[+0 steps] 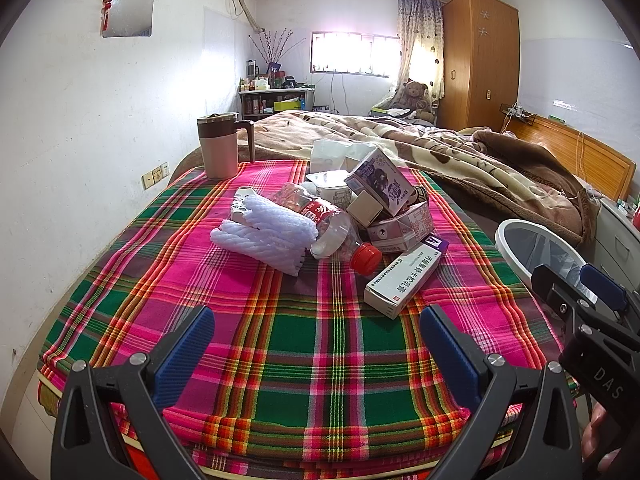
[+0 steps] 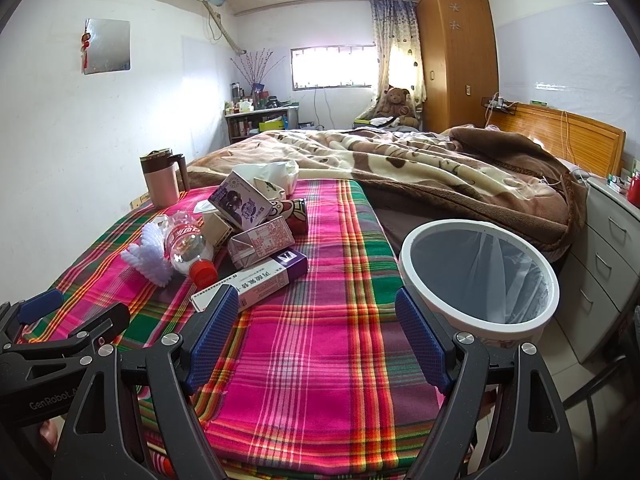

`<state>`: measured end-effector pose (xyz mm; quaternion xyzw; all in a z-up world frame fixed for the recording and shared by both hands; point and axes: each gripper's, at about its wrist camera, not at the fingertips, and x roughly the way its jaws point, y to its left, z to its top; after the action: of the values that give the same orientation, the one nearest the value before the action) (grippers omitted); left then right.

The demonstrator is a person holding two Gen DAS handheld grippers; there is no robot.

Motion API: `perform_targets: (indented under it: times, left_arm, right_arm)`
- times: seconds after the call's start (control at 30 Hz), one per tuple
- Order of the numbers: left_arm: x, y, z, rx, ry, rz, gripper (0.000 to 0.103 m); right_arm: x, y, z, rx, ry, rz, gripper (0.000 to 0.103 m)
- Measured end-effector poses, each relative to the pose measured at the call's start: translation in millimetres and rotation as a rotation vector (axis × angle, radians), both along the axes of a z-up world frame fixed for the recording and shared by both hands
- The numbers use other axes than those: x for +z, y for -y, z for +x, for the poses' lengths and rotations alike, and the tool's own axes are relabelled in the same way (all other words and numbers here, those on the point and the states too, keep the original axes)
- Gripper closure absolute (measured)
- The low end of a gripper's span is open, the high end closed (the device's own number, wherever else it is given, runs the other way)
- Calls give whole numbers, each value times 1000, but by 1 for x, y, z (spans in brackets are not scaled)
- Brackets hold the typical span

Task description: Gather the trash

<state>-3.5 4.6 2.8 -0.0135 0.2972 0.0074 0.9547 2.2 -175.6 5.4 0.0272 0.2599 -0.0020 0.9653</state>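
Note:
A pile of trash lies on the plaid cloth (image 1: 304, 344): a white foam net (image 1: 264, 232), a crushed plastic bottle (image 1: 332, 228) with a red cap, a purple milk carton (image 1: 380, 180), a flattened carton (image 1: 404, 228) and a white medicine box (image 1: 404, 276). The pile also shows in the right wrist view, with the medicine box (image 2: 256, 280) nearest. A white-rimmed bin (image 2: 480, 276) with a liner stands right of the bed. My left gripper (image 1: 316, 336) is open and empty, short of the pile. My right gripper (image 2: 316, 324) is open and empty, between the medicine box and the bin.
A lidded mug (image 1: 220, 144) stands at the cloth's far left corner. A brown blanket (image 2: 400, 160) covers the bed behind. A grey drawer unit (image 2: 608, 248) stands right of the bin. A white wall runs along the left.

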Motion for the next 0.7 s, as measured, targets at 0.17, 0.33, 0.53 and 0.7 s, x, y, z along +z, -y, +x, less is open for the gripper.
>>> perform_targets:
  times: [0.17,0.33,0.53,0.7]
  left_arm:
    - [0,0,0,0,-1,0,0]
    - [1,-1,2,-2,-9,-3,0]
    - [0,-28,17,-8,-26,-60,0]
    - [0,-55,33,12,-35,-71,0]
  right_arm:
    - [0,0,0,-1,-1,-1,21]
    - [-2,1,3,-1,-14,-2,21]
    - [-8,-9,21,21,-58,6,21]
    - [-14,-19,41,42,-107,31,21]
